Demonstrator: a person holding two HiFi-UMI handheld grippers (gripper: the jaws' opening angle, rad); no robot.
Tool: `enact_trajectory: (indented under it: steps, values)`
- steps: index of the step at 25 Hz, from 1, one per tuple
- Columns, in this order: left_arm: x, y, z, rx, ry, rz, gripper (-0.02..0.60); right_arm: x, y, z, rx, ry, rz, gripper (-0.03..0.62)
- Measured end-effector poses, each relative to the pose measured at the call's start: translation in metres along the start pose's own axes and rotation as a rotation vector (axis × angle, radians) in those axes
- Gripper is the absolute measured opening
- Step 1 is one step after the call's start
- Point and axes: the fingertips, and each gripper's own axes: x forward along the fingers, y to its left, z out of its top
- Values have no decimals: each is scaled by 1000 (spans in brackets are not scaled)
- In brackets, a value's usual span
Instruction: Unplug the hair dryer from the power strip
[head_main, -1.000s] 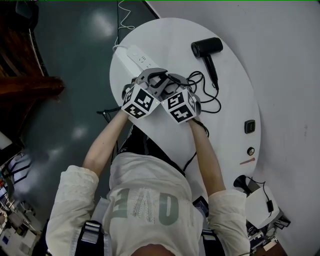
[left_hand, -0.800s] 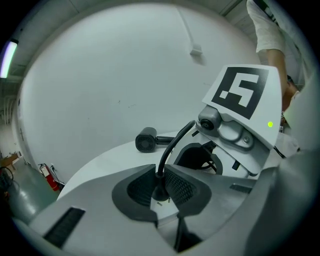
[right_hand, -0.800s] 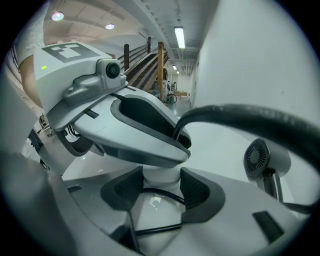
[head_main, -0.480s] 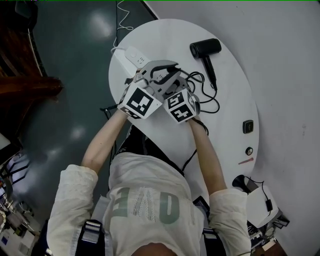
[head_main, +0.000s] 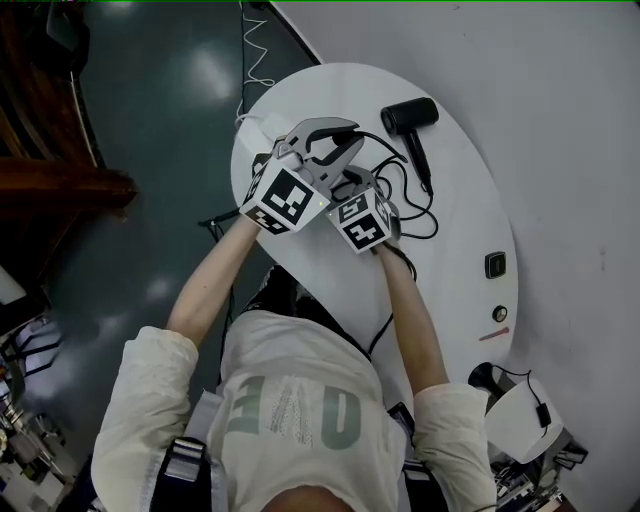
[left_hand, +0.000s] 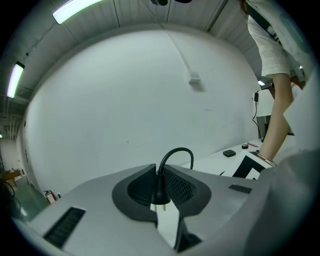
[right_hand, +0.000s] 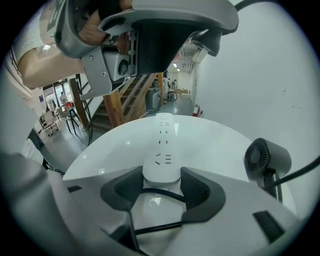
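Note:
A white power strip lies on the round white table. My right gripper is shut across its near end, pads against both sides. The left gripper is shut on the hair dryer's black plug, lifted well off the table, with the plug's pins bare below the pads. In the head view the left gripper hangs over the strip and hides most of it; the right gripper sits just beneath. The black hair dryer lies at the far side, its cord looping beside my right hand.
Along the table's right edge sit a small black square box, a round knob and a red pen. The strip's white cable drops off the far edge to the dark floor. A wooden staircase stands beyond.
My left gripper has risen with the black plug, which has come out of the strip. The right gripper has stayed on the strip's end.

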Motion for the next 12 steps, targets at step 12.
enact_trajectory:
  steps: [12]
  values:
    - [30,37,-58,-205,209,87,51,-1,1,1,16,-10,-7,238]
